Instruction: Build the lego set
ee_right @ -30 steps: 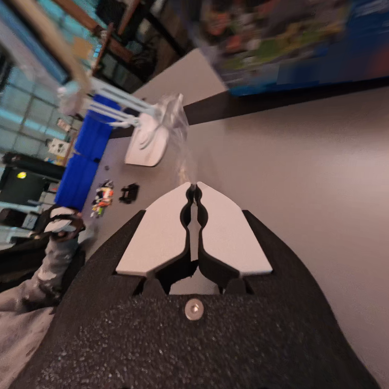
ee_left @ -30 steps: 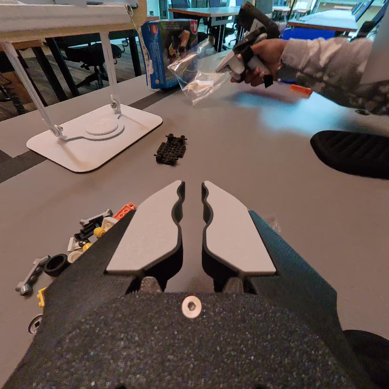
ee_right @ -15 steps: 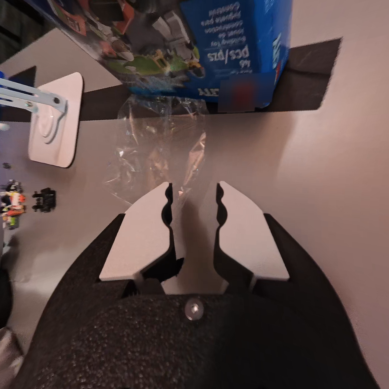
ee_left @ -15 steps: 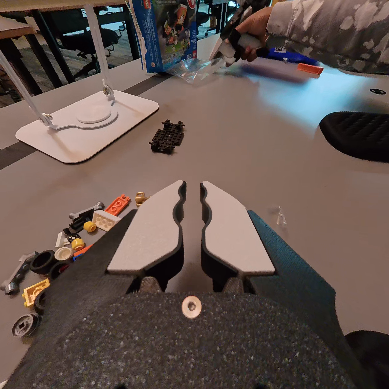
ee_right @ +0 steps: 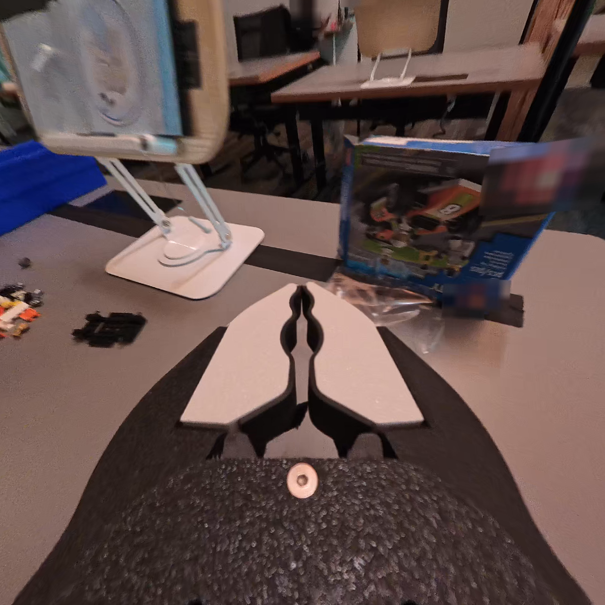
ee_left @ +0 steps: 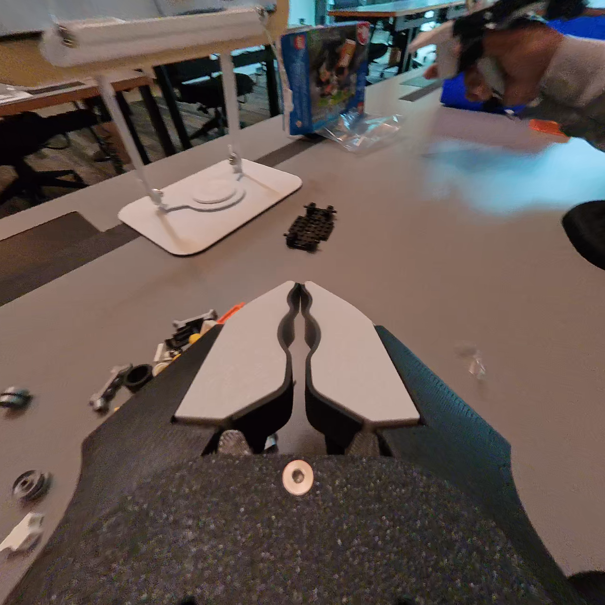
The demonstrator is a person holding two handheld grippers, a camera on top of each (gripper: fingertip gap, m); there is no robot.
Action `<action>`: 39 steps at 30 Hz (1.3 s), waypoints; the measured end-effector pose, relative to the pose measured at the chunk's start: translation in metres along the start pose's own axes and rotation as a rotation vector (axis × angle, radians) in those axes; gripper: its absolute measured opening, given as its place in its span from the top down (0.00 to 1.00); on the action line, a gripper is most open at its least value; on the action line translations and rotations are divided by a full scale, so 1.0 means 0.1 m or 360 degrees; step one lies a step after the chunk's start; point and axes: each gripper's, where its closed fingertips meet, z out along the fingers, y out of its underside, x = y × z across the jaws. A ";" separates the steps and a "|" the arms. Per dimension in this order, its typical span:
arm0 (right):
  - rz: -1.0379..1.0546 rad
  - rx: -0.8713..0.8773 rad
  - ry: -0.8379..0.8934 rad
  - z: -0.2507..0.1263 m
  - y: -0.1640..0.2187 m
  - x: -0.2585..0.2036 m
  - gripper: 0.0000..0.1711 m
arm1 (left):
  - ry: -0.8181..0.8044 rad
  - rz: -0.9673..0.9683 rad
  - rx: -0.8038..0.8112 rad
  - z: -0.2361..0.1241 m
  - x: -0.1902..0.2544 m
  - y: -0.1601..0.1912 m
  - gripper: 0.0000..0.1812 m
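A black lego chassis (ee_left: 310,227) lies on the grey table ahead of my left gripper (ee_left: 299,285), which is shut and empty above the table. Loose lego parts (ee_left: 183,334) lie scattered to its left, partly hidden by the gripper body. My right gripper (ee_right: 302,287) is shut and empty, held above the table. In its view the chassis (ee_right: 109,328) is at the left with the loose parts (ee_right: 18,309) beyond it. An empty clear plastic bag (ee_right: 389,302) lies in front of the blue lego box (ee_right: 425,222). The bag (ee_left: 363,131) and box (ee_left: 324,75) also show in the left wrist view.
A white stand (ee_left: 209,203) holding a tablet (ee_right: 108,75) stands at the back left of the table. A person's hand and sleeve (ee_left: 523,65) are at the far right. A black pad (ee_left: 586,229) lies at the right edge. A blue bin (ee_right: 42,180) sits at the far left. Across from one pair of fingers to the other is roughly 45 centimetres.
My right gripper let go of the plastic bag beside the box, pulled back and shut. My left gripper closed from slightly open to shut.
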 end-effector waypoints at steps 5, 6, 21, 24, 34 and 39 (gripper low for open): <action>0.0030 0.0059 -0.0034 -0.21 0.12 -0.80 1.00 | -0.0311 -0.0057 -0.0006 -0.15 -0.41 -0.01 1.00; 0.0039 0.0043 -0.0070 -0.24 0.17 -0.98 1.00 | -0.0413 -0.0068 -0.0019 -0.21 -0.56 0.00 1.00; -0.0203 -0.0029 -0.0339 -0.34 0.67 -1.64 1.00 | -0.0353 -0.0069 -0.0786 -0.19 -2.06 0.83 0.82; -0.0196 -0.0033 -0.0356 -0.33 0.69 -1.63 1.00 | -0.0298 -0.0021 -0.0917 -0.14 -2.10 0.92 0.87; -0.0202 -0.0088 -0.0441 -0.31 0.78 -1.70 1.00 | -0.0197 0.0423 -0.1379 -0.42 -2.16 0.76 1.00; -0.0224 -0.0114 -0.0462 -0.30 0.82 -1.75 1.00 | -0.0198 0.0369 -0.1468 -0.36 -2.31 0.77 0.87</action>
